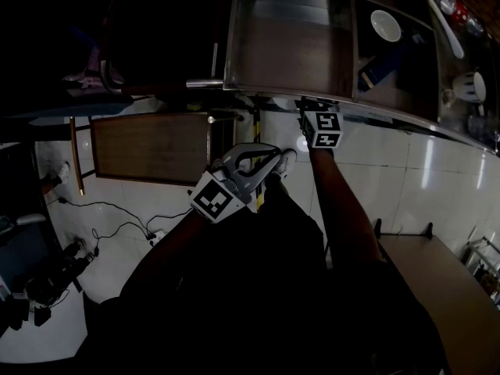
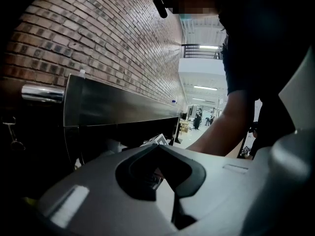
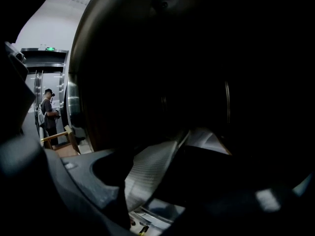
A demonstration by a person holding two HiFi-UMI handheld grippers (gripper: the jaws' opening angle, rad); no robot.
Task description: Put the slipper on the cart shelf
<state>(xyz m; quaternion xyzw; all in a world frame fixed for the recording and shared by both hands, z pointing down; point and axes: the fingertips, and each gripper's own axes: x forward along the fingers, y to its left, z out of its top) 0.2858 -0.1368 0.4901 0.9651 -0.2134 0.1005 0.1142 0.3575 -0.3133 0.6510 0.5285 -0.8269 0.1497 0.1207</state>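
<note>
Slipper in my right gripper, at the cart

My right gripper (image 3: 158, 190) is closed on the pale ribbed slipper (image 3: 146, 173), close against the edge of the steel cart (image 1: 231, 47). My left gripper (image 2: 173, 203) has its jaws together with nothing between them.

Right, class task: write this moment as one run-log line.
left gripper: shut, empty | right gripper: shut on slipper, at cart front edge | slipper: held, not yet set down
</note>
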